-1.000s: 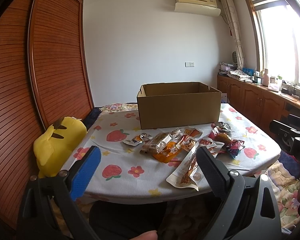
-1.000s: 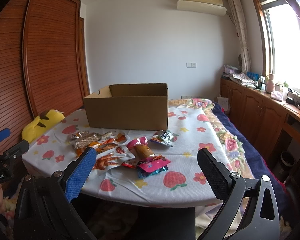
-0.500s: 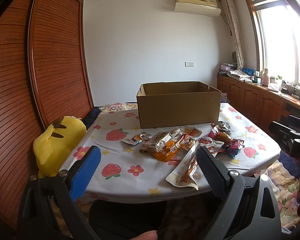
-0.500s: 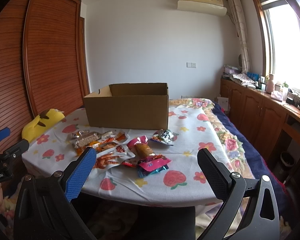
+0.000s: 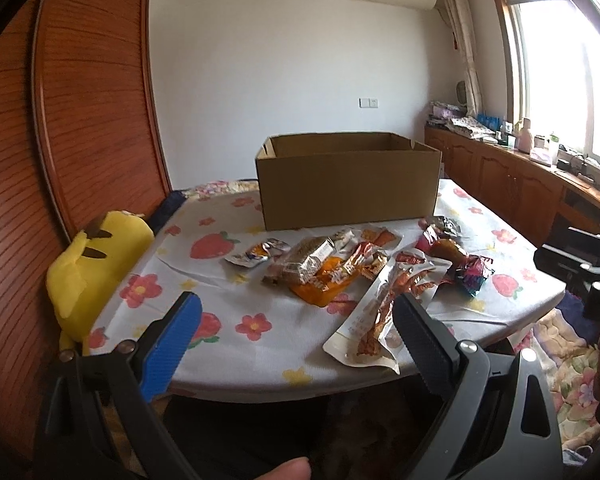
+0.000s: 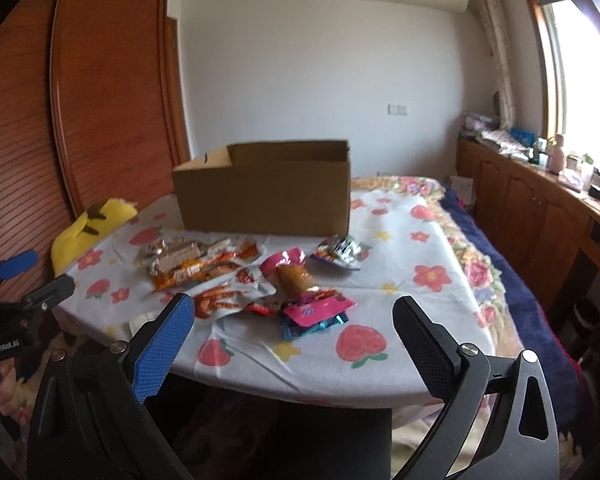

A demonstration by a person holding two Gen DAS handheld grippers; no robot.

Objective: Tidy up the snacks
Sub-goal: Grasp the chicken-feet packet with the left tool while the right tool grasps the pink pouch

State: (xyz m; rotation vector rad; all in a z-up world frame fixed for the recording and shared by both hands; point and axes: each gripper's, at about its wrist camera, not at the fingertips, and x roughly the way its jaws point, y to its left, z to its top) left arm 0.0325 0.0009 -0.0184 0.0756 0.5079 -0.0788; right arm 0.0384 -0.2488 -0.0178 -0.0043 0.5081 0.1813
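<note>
Several snack packets lie in a loose heap on the flowered tablecloth in front of an open brown cardboard box. Among them are a long clear pouch of red strips, an orange packet and a pink packet. My left gripper hangs open before the table's near edge, nothing between its fingers. My right gripper is open too, short of the near edge, with the pink packet and a pink-topped roll ahead of it. The box stands behind the heap.
A yellow plush toy leans at the table's left side by the wooden sliding doors. Wooden cabinets with clutter run under the window on the right. A flowered bed cover lies right of the table.
Both grippers have moved a little closer to the table; the right view has tipped down and shifted left. Nothing has been taken hold of.
</note>
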